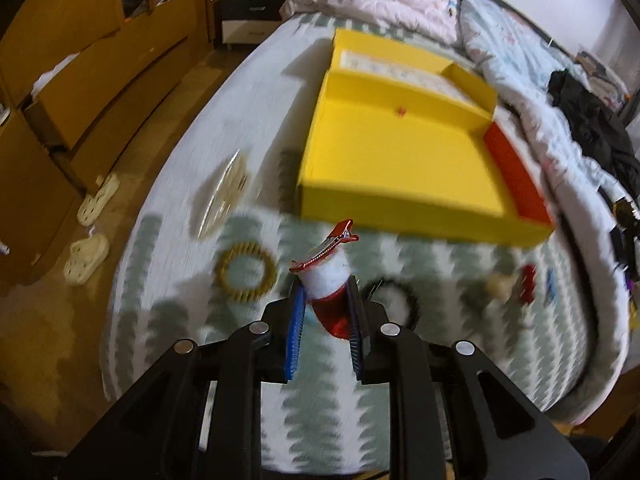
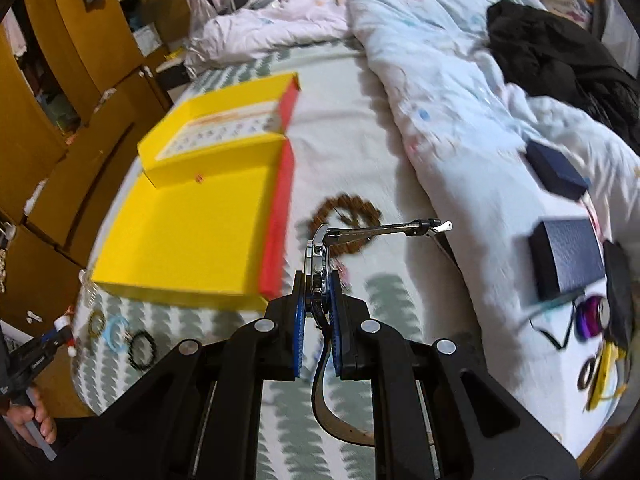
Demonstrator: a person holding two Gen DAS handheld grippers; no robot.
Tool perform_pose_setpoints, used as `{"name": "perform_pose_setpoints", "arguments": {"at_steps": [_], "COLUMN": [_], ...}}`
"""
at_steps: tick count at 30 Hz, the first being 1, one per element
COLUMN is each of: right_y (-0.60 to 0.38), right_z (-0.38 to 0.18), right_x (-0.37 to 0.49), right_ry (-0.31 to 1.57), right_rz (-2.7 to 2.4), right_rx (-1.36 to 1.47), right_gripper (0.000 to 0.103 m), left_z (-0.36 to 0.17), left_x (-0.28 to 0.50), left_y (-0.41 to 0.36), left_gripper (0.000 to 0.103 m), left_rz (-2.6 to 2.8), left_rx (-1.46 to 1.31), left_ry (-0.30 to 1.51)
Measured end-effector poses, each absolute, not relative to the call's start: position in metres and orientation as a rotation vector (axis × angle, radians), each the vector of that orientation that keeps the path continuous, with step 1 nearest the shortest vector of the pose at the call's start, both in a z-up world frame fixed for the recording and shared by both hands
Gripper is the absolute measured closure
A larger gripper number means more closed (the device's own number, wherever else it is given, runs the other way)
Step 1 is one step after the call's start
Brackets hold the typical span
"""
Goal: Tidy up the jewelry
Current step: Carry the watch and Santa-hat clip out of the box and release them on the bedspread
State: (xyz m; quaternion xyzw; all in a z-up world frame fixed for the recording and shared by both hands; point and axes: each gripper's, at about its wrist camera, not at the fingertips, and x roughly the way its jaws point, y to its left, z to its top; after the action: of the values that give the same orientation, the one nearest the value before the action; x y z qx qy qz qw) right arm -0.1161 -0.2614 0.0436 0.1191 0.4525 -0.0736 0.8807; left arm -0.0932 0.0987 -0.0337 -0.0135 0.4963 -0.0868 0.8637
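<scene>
- The left claw [image 1: 325,300] is clamped on a red and white hair clip [image 1: 327,276]; the blue pads [image 1: 297,332] pinch its plush body low down, so the metal clip end sticks out forward, free to be laid down first.
- The right claw [image 2: 319,300] is pressed together on a wristwatch [image 2: 316,268], gripping the case edge-on. That leaves one strap [image 2: 384,229] jutting out to the right with its buckle in the air and the other strap hanging down beneath the jaws.
- Both claws point steeply down at the bed [image 1: 256,120], which here serves as the work surface; the blur over the patterned sheet suggests both are in transit, not placing.
- The yellow box [image 1: 400,160] lies open and flat on the bed ahead of both claws, its lid folded back behind it and a red side wall [image 1: 516,176] showing. Its tray looks almost bare apart from a small red speck, so it is most likely where the two pieces are going.
- Loose pieces lie on the sheet outside the box: a tan toothed ring [image 1: 246,276] and a black one [image 1: 394,300] near the left claw, and a brown bead bracelet [image 2: 346,218] just beyond the watch. In my judgement most of the sorting is still to do.
- Dark gift boxes [image 2: 566,258] sit on the duvet to the right, well apart from the yellow box.
- A hand [image 2: 34,420] shows at the lower left edge of the right view, holding the other claw's handle.
</scene>
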Motion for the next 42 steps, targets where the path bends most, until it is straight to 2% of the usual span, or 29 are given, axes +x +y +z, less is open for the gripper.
{"name": "perform_pose_setpoints", "arguments": {"at_steps": [10, 20, 35, 38, 42], "right_y": [-0.280, -0.300, -0.287, -0.290, -0.290], "right_z": [0.005, -0.041, -0.076, -0.083, -0.069], "right_x": [-0.139, -0.130, -0.098, -0.097, -0.101], "right_ry": [1.014, 1.110, 1.159, 1.167, 1.121], "right_rz": [-0.212, -0.251, -0.234, -0.237, -0.251], "right_rx": [0.254, 0.292, 0.260, 0.276, 0.263], "right_gripper": [0.092, 0.092, 0.091, 0.088, 0.083], "left_z": [-0.084, -0.099, -0.106, -0.105, -0.100], "left_x": [-0.114, -0.104, -0.101, -0.101, -0.101], "left_y": [0.104, 0.103, 0.100, 0.101, 0.102], "left_gripper": [0.083, 0.083, 0.082, 0.079, 0.064], "left_rz": [-0.110, -0.065, -0.049, -0.049, -0.048], "left_rx": [0.020, 0.025, 0.030, 0.026, 0.015], "left_ry": [1.128, 1.133, 1.139, 1.136, 1.123]}}
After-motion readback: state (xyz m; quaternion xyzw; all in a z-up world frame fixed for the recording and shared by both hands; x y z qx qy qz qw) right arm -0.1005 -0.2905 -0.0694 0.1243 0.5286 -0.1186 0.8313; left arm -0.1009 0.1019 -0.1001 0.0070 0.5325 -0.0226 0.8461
